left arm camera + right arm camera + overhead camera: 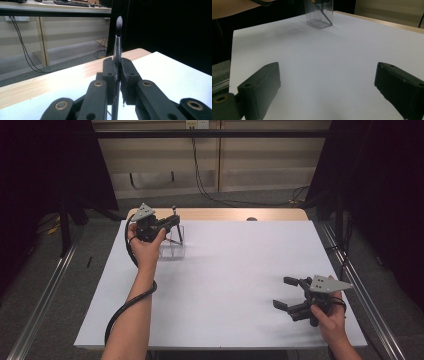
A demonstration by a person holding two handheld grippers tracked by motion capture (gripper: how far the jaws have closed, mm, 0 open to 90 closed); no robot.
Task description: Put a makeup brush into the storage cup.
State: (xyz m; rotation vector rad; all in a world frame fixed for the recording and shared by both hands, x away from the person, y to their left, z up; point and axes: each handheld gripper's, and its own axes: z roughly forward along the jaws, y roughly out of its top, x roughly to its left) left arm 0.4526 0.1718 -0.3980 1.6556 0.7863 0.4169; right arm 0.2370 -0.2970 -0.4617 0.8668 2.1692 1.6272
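Observation:
A slim brush with a silver ferrule and dark bristle tip stands upright between the jaws of my left gripper, which is shut on it. In the high view my left gripper hovers at the back left, over a clear plastic holder, and the brush pokes up past the jaws. A dark thin handle leans inside the clear holder in the right gripper view. My right gripper rests near the front right of the table, open, with nothing between its jaws.
A white sheet covers the table, with a strip of bare wood along the far edge and a small dark spot on it. Cables trail over the grey floor behind. Dark curtains stand on both sides.

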